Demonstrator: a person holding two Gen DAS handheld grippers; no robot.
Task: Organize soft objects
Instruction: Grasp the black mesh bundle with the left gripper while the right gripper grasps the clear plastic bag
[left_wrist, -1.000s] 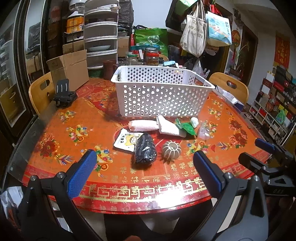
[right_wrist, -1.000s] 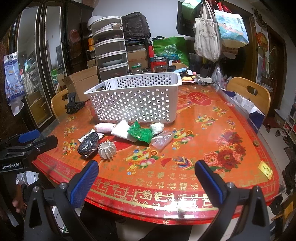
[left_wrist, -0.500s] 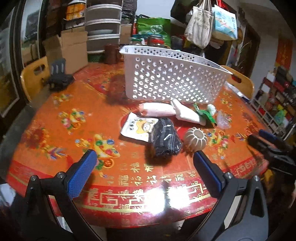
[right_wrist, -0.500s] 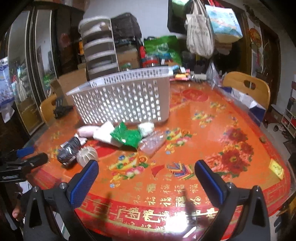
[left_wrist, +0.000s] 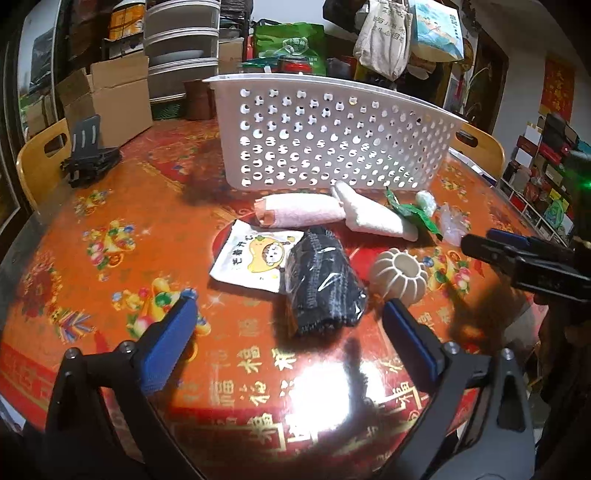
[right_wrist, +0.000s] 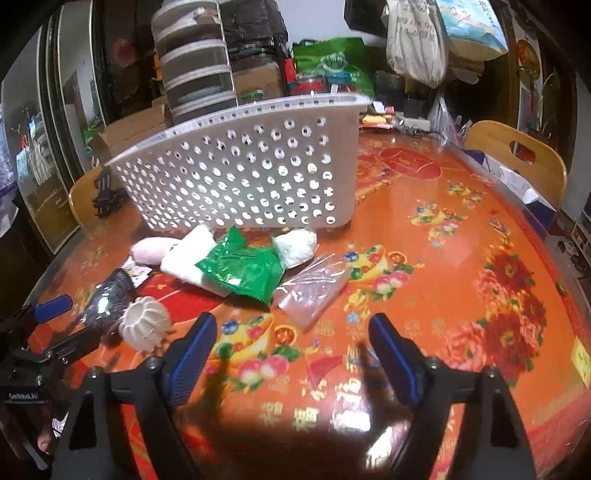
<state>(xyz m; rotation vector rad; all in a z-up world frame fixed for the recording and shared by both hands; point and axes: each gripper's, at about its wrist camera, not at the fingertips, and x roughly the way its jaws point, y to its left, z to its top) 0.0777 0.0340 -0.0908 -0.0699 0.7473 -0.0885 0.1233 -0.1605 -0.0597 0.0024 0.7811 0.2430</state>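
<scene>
A white perforated basket (left_wrist: 332, 144) stands on the red table (left_wrist: 110, 221); it also shows in the right wrist view (right_wrist: 243, 177). In front of it lie a pink roll (left_wrist: 299, 215), a white roll (left_wrist: 373, 218), a green packet (right_wrist: 243, 269), a clear bag (right_wrist: 314, 291), a black wrapped bundle (left_wrist: 321, 284), a white ribbed ball (left_wrist: 399, 275) and a cartoon sachet (left_wrist: 255, 260). My left gripper (left_wrist: 288, 347) is open, just short of the black bundle. My right gripper (right_wrist: 291, 350) is open, just short of the clear bag.
A black phone stand (left_wrist: 88, 155) and a cardboard box (left_wrist: 107, 99) sit at the table's far left. Wooden chairs (right_wrist: 517, 158) ring the table. Stacked drawers (right_wrist: 195, 74), jars and hanging bags crowd the back.
Both grippers have moved forward and lower over the table, toward the pile of objects. Both stay open.
</scene>
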